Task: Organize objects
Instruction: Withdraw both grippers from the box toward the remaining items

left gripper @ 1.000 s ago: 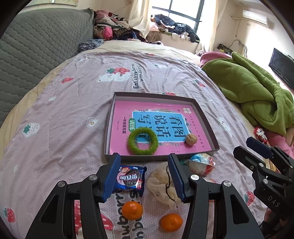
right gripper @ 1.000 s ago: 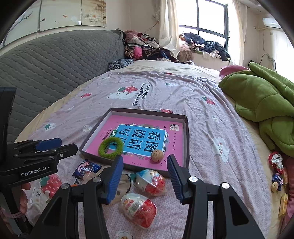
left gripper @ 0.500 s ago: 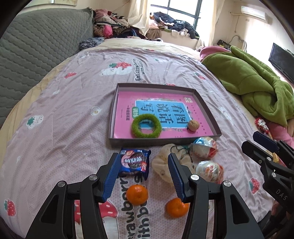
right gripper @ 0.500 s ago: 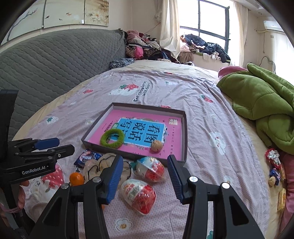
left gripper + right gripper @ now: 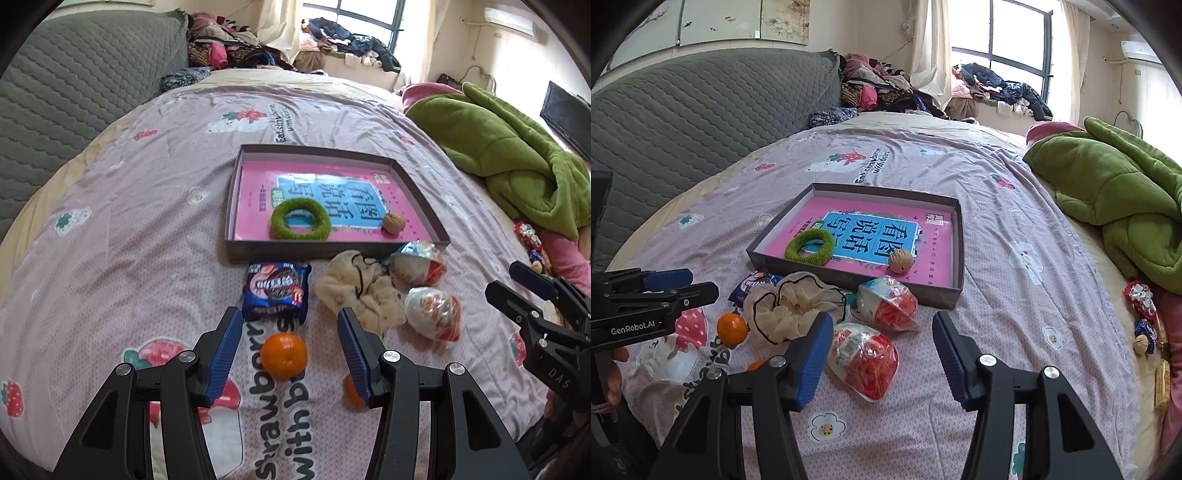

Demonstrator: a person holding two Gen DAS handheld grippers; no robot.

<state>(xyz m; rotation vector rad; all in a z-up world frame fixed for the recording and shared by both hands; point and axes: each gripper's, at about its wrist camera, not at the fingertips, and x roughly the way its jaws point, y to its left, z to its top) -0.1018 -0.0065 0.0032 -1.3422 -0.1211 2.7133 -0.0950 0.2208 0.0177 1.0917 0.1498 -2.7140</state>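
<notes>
A shallow box (image 5: 334, 246) (image 5: 849, 277) lies on the bed, holding a pink book, a green ring (image 5: 300, 218) (image 5: 809, 247) and a walnut (image 5: 393, 223) (image 5: 900, 260). In front of it lie a blue snack packet (image 5: 275, 290) (image 5: 753, 285), a beige mesh pouch (image 5: 360, 291) (image 5: 792, 306), two wrapped toy eggs (image 5: 433, 313) (image 5: 863, 360) (image 5: 888, 302) and two oranges (image 5: 283, 355) (image 5: 731, 328). My left gripper (image 5: 288, 347) is open and empty, above the near orange. My right gripper (image 5: 882, 347) is open and empty, above the near egg.
A green blanket (image 5: 517, 155) (image 5: 1123, 199) lies on the bed's right side. Small sweets (image 5: 1145, 317) lie at the right edge. A grey quilted headboard (image 5: 683, 110) is on the left. Clothes are piled by the window (image 5: 886, 88).
Both grippers have drawn back from the box and lifted, so more objects show: both eggs and both oranges. The jaws stay open. No object on the bed has moved.
</notes>
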